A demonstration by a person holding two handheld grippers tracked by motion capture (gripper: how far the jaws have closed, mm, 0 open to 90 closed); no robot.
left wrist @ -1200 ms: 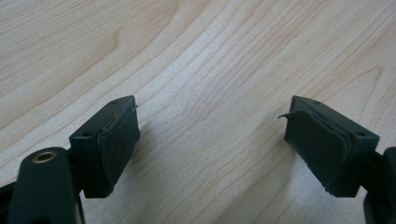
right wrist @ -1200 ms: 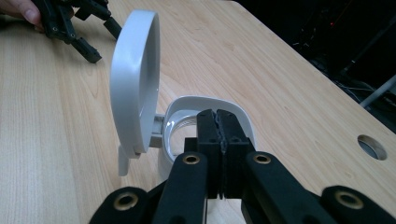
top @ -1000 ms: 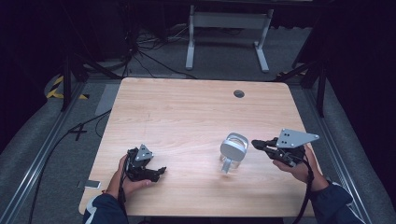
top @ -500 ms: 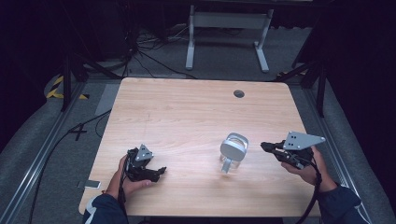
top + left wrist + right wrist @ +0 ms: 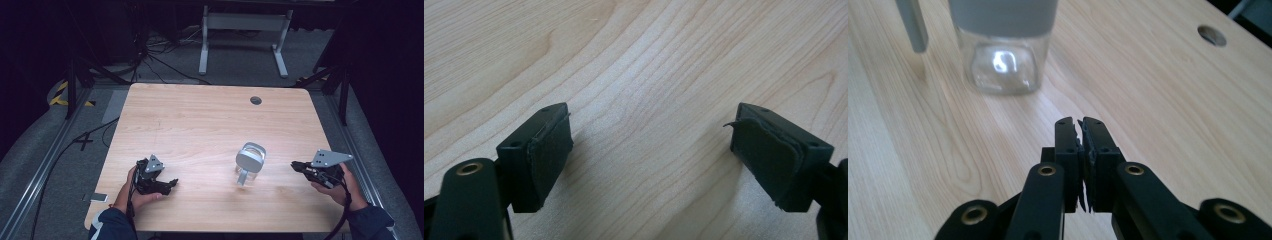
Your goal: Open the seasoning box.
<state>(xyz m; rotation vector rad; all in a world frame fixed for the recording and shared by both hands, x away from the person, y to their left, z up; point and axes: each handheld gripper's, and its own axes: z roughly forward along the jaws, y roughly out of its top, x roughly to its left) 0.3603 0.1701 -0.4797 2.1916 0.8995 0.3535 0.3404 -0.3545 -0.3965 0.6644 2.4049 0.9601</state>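
Observation:
A clear glass jar (image 5: pixel 248 165) with a grey lid and a grey hanging strap stands upright on the wooden table (image 5: pixel 200 120), right of centre. My right gripper (image 5: pixel 295 165) is low near the right edge, pointing at the jar from a hand's width away. In the right gripper view the jar (image 5: pixel 1000 60) is ahead of my gripper (image 5: pixel 1080 125). Its jaws have just eased apart to a thin slit, with nothing between them. My left gripper (image 5: pixel 172 182) rests at the front left. Its jaws (image 5: pixel 651 150) are spread wide over bare wood.
A round cable hole (image 5: pixel 256 100) sits near the table's far edge, also seen in the right gripper view (image 5: pixel 1211 35). A white metal stand (image 5: pixel 245 20) and cables lie on the floor behind. A small flat device (image 5: pixel 95 197) lies beside the table's front left corner.
My right gripper has drawn back to the right, away from the jar, and sunk lower toward the table. The left gripper and the jar have stayed put.

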